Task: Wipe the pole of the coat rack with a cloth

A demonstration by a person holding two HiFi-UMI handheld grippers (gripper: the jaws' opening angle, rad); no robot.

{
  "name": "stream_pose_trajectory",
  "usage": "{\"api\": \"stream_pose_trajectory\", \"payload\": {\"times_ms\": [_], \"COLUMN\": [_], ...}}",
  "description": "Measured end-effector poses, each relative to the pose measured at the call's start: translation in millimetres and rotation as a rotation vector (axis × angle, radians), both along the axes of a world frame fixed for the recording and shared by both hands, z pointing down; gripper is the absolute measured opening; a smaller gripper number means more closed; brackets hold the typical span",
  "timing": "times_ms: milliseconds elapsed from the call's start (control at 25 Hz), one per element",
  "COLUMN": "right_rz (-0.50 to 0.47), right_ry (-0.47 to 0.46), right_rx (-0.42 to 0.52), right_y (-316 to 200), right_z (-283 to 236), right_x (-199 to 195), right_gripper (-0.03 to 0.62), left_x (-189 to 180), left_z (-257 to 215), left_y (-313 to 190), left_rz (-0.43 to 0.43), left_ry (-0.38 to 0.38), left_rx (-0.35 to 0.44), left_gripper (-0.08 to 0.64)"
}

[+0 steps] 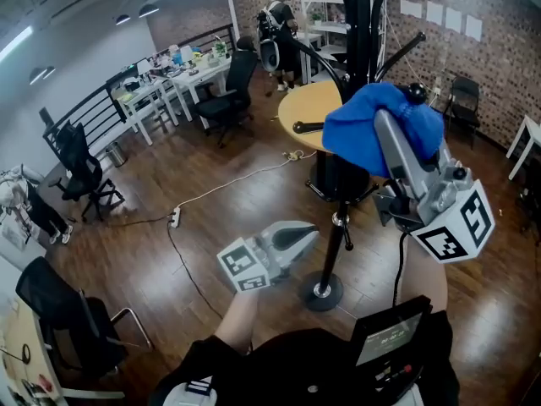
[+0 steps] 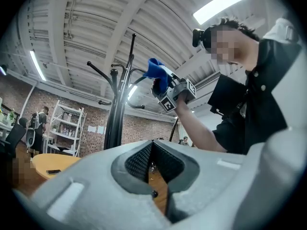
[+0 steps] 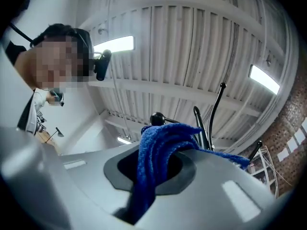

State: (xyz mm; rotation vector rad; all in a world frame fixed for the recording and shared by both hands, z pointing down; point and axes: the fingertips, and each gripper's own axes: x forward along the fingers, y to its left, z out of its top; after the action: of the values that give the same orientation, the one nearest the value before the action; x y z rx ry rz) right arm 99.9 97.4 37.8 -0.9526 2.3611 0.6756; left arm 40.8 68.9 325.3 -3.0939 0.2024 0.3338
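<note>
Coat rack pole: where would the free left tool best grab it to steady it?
Probably the bare, slim lower pole just above the round base, approached from its left, where the left tool hovers. Higher up, hooks and the blue cloth crowd it.

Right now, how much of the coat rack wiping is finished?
Done: the blue cloth is picked up, pinched in the right gripper's jaws. In hand: it is held high by the hooks, apart from the pole in the left gripper view. Left: the wiping itself, it seems. The left gripper hangs low beside the pole, jaws together, empty.
</note>
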Motion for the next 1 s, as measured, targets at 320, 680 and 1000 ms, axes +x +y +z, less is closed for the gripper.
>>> {"api": "stream_pose_trajectory", "payload": {"times_ms": [320,680,1000], "right_rz": [0.129,0.310,0.261], "right_ry": [-0.100,-0.018,0.156], "right_rx": [-0.200,-0.617,-1.133], "right_y": [-77,-146,-135], "right_z": [38,232,429], "right_x": [39,51,49], "right_gripper": [0.034,0.034,0.034], "left_x": [-3,5,15], "left_z": [-2,4,7], "left_y": [2,7,5], "left_rz": [-0.001,0.027,0.045], "left_ry": [0.011,-0.018,-0.029], "left_rx": [-0.004,0.000,-0.021], "left_gripper": [-0.003,-0.003,-0.003]}}
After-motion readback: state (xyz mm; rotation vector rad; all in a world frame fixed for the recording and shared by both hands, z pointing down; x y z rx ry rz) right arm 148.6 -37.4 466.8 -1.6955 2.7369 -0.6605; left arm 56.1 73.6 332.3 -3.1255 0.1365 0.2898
